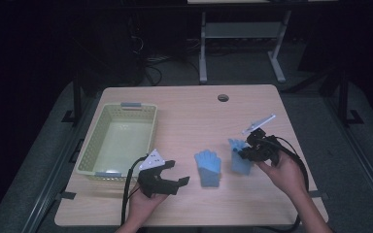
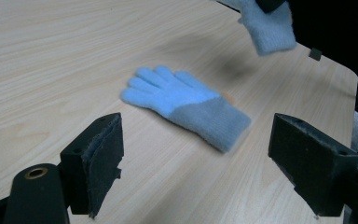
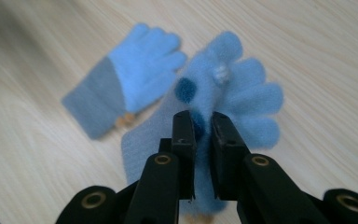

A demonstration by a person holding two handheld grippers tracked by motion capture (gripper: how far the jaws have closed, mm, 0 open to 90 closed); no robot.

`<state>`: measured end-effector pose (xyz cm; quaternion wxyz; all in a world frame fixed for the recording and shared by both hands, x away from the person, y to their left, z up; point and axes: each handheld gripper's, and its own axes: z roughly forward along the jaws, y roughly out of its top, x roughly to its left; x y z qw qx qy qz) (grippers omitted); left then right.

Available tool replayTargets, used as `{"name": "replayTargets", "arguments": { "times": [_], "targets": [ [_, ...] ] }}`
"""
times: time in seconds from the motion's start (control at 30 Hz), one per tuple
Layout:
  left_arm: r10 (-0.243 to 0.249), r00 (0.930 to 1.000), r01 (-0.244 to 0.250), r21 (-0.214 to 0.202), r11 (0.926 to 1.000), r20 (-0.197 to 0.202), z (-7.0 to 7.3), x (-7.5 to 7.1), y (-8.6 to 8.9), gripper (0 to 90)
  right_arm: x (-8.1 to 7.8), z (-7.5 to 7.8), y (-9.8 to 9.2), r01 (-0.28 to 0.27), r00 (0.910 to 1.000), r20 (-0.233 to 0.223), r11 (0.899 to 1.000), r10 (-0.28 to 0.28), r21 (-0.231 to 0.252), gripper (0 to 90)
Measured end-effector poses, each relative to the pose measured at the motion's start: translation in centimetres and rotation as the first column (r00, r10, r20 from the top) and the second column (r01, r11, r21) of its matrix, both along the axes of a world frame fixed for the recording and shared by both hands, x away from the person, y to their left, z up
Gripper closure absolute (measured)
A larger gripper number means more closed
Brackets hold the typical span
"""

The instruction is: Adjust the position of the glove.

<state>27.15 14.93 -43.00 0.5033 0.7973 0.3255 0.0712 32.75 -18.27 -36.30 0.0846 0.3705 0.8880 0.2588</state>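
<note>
The left gripper (image 1: 175,173), black blocky jaws spread, hovers empty beside the fuzzy blue glove (image 1: 208,167) lying flat on the pale wood table (image 1: 189,111). The right gripper (image 1: 244,150) pinches the second fleecy glove (image 1: 240,159). Beyond sits a ribbed yellow basket (image 1: 93,141).

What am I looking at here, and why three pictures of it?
A person at a wooden table holds a hand-operated gripper in each hand. The high view looks down from above. The other two come from small cameras riding on the grippers, looking along their black jaws. The right gripper is shut on a blue glove and holds it off the table. The left gripper is open and holds nothing. A second glove lies flat between the hands. A pale basket stands at the left, with nothing visible inside it.
</note>
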Motion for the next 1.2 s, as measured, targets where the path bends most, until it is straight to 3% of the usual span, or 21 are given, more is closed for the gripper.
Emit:
{"name": "replayTargets", "arguments": {
  "times": [0.4,0.9,1.2],
  "targets": [
    [0.012,0.9999,-0.012,-0.001,0.9999,0.003,0.1,0.0,0.2,17.8,0.2,0.0,3.4,-0.075,0.997,-0.014,0.997,0.076,0.01,81.4],
    [0.019,0.9998,-0.019,-0.007,0.9998,-0.001,0.0,0.2,0.3,17.8,0.8,-1.5,6.7,-0.18,0.9823,-0.055,0.984,0.179,-0.008,80.8],
    [0.019,0.9998,-0.019,-0.009,0.9998,-0.001,0.1,0.1,0.4,17.8,0.7,-2.3,7.8,-0.205,0.9762,-0.073,0.979,0.204,-0.009,80.6]
  ]
}}
